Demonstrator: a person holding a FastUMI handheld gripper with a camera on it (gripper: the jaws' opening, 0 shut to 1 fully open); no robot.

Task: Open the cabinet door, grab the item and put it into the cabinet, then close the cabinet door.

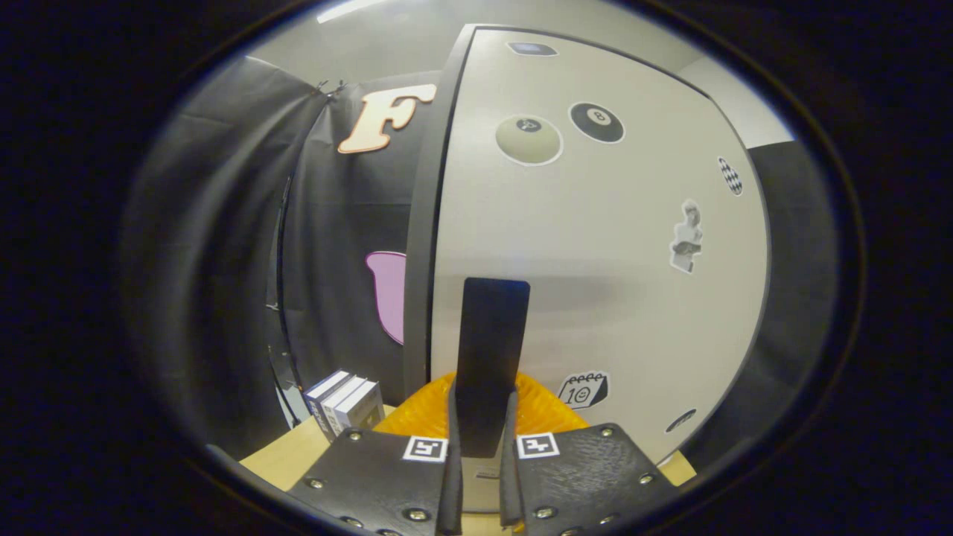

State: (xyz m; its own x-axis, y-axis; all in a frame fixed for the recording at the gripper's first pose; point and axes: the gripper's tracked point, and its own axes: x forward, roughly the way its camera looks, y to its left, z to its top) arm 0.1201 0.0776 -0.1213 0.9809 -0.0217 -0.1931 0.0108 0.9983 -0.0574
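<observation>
My gripper (480, 439) has both fingers closed on the dark upright handle (491, 350) of the pale cabinet door (595, 260), which carries several stickers. A few small boxes (344, 406) stand on the wooden table (279, 458) beside the door's edge.

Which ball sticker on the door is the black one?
The eight-ball sticker, high on the cabinet door. The ball sticker just left of it is pale cream instead. The claw below is shut on the door's black handle.
</observation>
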